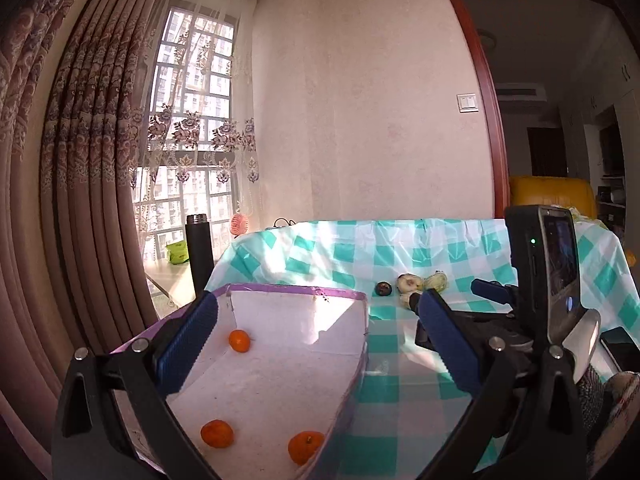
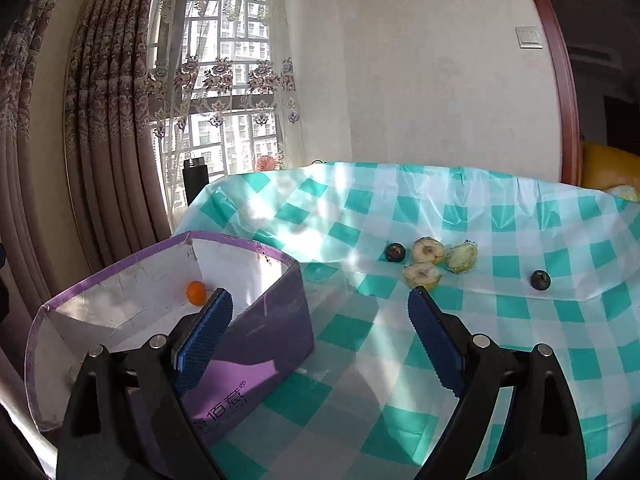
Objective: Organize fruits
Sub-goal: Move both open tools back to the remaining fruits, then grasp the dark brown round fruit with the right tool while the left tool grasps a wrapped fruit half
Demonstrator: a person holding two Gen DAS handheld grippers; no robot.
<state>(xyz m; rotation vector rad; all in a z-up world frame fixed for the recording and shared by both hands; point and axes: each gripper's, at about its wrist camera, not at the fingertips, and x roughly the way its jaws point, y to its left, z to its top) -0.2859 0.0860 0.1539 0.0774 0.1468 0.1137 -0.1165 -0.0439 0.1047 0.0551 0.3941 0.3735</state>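
Three small orange mandarins [image 1: 239, 340] lie apart on the white floor of the open purple-rimmed cardboard box [image 1: 296, 289] in the left wrist view; the right wrist view shows only one, the others hidden behind the box wall. On the teal-and-white checked tablecloth [image 2: 520, 308], at one o'clock from the box, sit three pale cut fruit pieces [image 2: 428, 250], too small to identify, with a dark round fruit [image 2: 395, 252] just beside them and another [image 2: 540, 280] farther at three o'clock. The left gripper [image 1: 320, 340] and right gripper [image 2: 320, 334] both stand spread wide with nothing between them.
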